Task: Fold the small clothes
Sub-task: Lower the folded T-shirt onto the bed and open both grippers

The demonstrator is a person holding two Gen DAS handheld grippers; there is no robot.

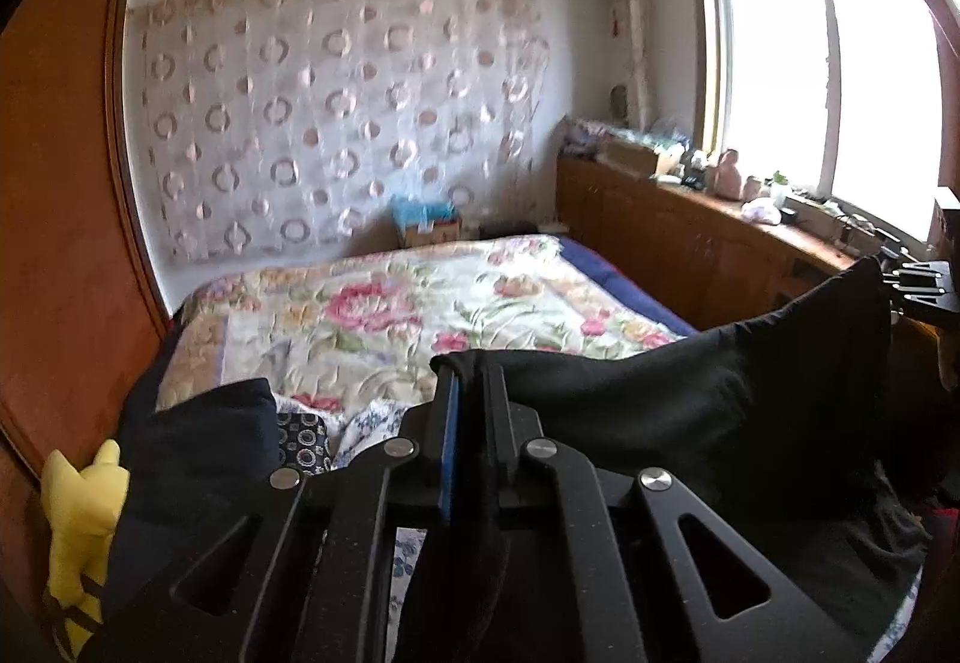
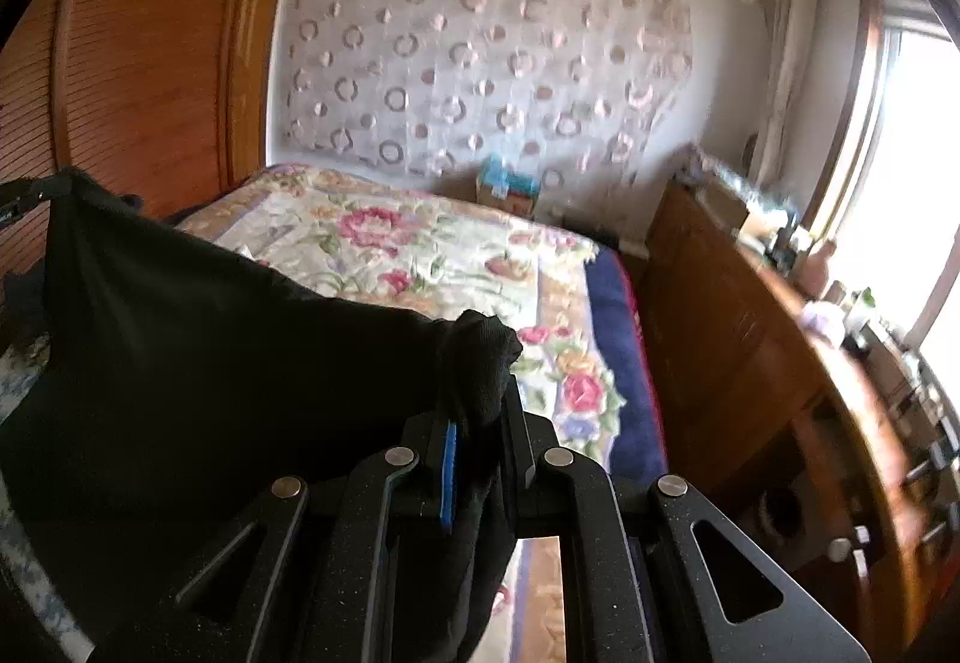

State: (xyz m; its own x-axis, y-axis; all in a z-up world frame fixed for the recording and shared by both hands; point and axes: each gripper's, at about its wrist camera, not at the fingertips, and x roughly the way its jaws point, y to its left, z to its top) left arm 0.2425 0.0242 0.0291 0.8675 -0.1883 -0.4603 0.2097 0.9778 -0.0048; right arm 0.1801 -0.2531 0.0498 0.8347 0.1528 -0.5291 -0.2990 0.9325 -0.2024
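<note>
A black garment (image 1: 690,399) hangs stretched between my two grippers above the bed. My left gripper (image 1: 471,369) is shut on one corner of it; the cloth bunches between the blue pads. The other gripper (image 1: 918,285) shows at the right edge of the left wrist view, holding the far corner. In the right wrist view my right gripper (image 2: 480,393) is shut on a wad of the black garment (image 2: 198,339), which spreads to the left up to the left gripper (image 2: 24,198) at the frame's edge.
A bed with a floral quilt (image 1: 384,303) lies ahead. A dark folded cloth (image 1: 198,459) and a yellow plush toy (image 1: 81,519) sit at the near left. Wooden wardrobe (image 2: 138,81) on the left, a cluttered wooden cabinet (image 1: 690,249) under the window at right.
</note>
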